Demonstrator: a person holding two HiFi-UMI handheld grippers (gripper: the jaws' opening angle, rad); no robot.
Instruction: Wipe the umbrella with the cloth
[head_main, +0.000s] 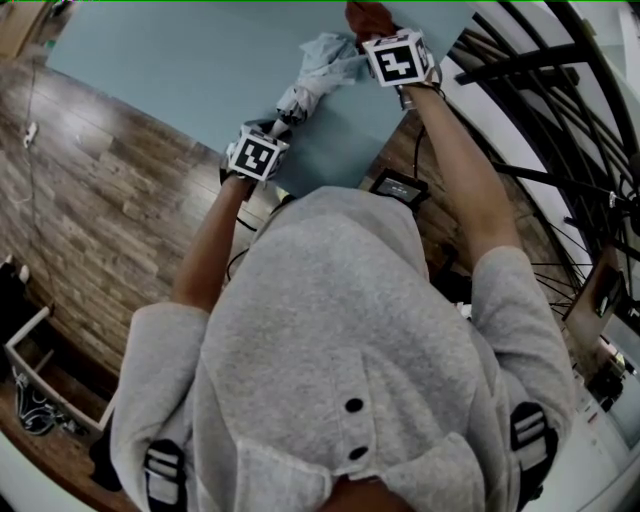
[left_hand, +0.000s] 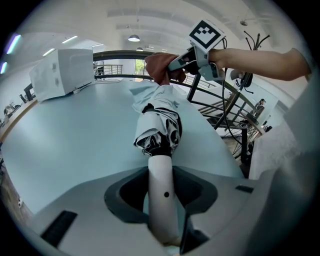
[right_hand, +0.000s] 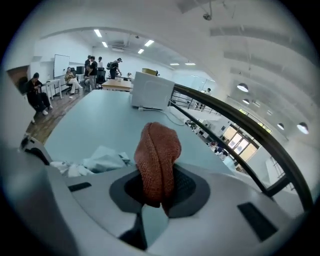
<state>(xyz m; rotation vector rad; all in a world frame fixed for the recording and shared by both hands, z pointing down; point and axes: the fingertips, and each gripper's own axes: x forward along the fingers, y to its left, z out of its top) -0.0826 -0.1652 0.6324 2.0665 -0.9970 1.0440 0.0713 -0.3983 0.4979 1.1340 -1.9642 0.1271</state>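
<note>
The folded umbrella (head_main: 318, 68) lies on the pale blue table (head_main: 150, 60), its light canopy (left_hand: 160, 120) bunched beyond a white handle (left_hand: 162, 200). My left gripper (left_hand: 162, 195) is shut on that handle near the table's near edge (head_main: 275, 128). My right gripper (right_hand: 157, 192) is shut on a rust-red cloth (right_hand: 157, 160), which sticks up between its jaws. In the left gripper view the right gripper (left_hand: 172, 65) holds the cloth (left_hand: 157, 67) just above the canopy's far end. The canopy (right_hand: 102, 161) shows low at the left of the right gripper view.
A white box (left_hand: 62, 72) stands on the far part of the table. A black railing (right_hand: 235, 125) runs along the table's right side. A small black device (head_main: 395, 185) sits below the table's near corner. Wooden floor (head_main: 80, 200) lies to the left. People are at the room's far end.
</note>
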